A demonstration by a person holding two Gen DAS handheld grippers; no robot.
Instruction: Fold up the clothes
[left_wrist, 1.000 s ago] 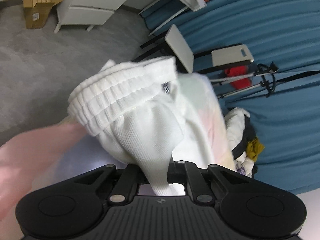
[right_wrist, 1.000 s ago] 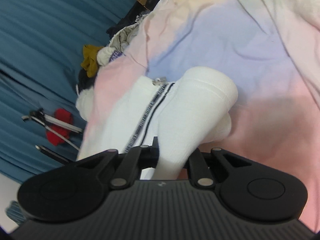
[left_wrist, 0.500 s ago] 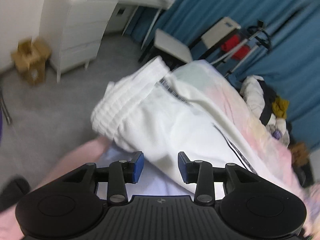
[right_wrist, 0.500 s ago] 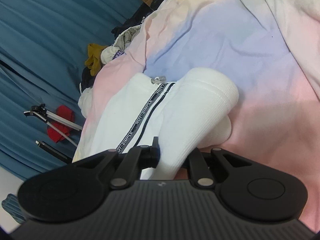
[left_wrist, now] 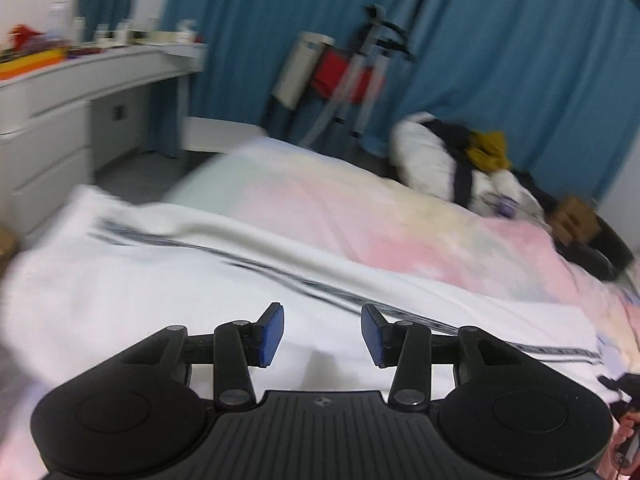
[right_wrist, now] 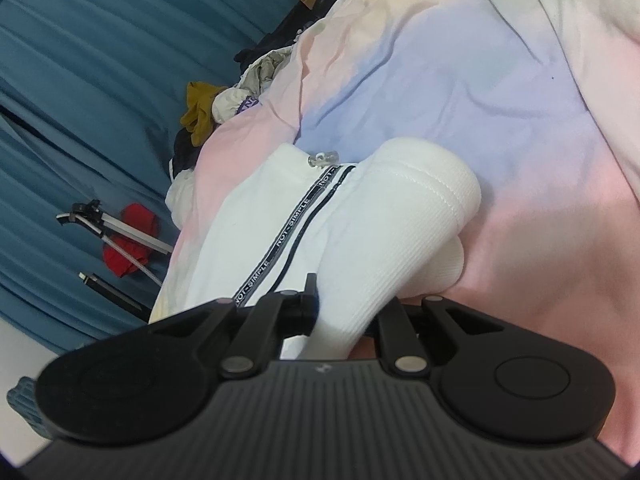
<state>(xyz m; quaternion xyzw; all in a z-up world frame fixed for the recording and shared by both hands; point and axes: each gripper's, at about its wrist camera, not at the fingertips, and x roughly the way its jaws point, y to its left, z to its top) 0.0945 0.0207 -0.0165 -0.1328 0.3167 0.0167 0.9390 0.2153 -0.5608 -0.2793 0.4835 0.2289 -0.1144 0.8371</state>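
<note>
Only the right wrist view shows the white trousers' (right_wrist: 280, 216) ribbed cuff (right_wrist: 404, 232) clamped in the right tool (right_wrist: 344, 312); the left view has them spread flat below the left tool (left_wrist: 322, 334), its blue pads apart. They lie on a pastel bed (left_wrist: 420, 220), blue curtains (left_wrist: 520, 60) and a clothes heap (left_wrist: 460, 160) beyond.

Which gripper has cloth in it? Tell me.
The right gripper: it is shut on the ribbed cuff of the white trousers. The left gripper is open, holding nothing.
</note>
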